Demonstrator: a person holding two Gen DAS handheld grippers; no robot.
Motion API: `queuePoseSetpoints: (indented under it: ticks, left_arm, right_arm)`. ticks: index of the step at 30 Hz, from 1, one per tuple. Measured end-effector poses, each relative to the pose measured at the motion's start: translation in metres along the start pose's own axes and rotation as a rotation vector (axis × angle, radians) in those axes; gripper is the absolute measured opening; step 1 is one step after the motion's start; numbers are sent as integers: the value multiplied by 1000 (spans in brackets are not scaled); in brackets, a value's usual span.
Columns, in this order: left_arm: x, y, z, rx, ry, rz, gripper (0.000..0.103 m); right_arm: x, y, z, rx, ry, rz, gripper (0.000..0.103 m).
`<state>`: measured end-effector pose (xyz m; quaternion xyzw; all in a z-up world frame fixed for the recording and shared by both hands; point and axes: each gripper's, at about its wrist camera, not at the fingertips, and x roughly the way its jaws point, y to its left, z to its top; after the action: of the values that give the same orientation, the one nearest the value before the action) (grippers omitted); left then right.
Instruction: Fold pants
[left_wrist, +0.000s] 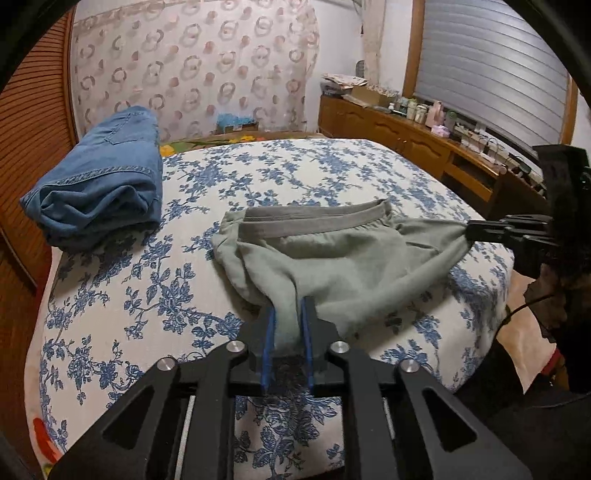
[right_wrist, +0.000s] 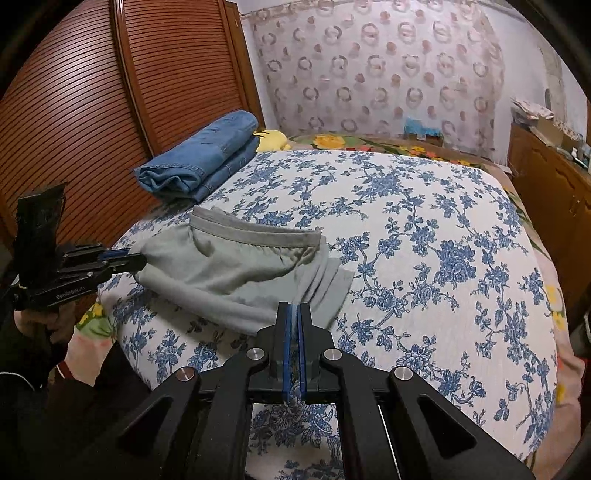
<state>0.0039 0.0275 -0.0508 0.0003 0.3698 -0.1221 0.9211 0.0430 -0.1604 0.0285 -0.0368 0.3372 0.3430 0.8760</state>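
Grey-green pants (left_wrist: 332, 258) with a darker grey waistband lie bunched on the bed near its front edge; they also show in the right wrist view (right_wrist: 236, 273). My left gripper (left_wrist: 290, 314) is shut on one cloth end, also seen from the right wrist view (right_wrist: 138, 260). My right gripper (right_wrist: 294, 314) is shut on the other cloth end and shows at the right of the left wrist view (left_wrist: 469, 230). The cloth stretches between the two grippers.
Folded blue jeans (left_wrist: 99, 184) lie at the bed's far left by a slatted wooden door (right_wrist: 92, 92). The bed has a blue-flowered cover (right_wrist: 424, 240). A wooden cabinet (left_wrist: 406, 136) with bottles stands on the right. A yellow plush (right_wrist: 271, 138) lies behind the jeans.
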Motion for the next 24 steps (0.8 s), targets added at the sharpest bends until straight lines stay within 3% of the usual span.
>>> queuePoseSetpoints:
  ticks: [5,8,10,14,18,24]
  left_arm:
    - [1,7,3,-20,-14,12,37]
    - [4,12,6,-40,-16,19,54]
    - [7,15,7,-45,-14,24,76]
    - [13,18,10,-55,-5,22,79]
    - [16,19,14,-59,-12,30,79]
    - [21,22,22,-76,-20,21,79]
  right_arm:
    - [-4,1,1,0,-15,-6,2]
    - [-4,1,1,-1,-16,-11,2]
    - [-3,0,1,-2,-16,-14,2]
    - [1,0,5,-8,-20,-23,3]
    - [10,0,12,-19,-28,-29,19]
    - [41,-2,29,-31,-17,-16,25]
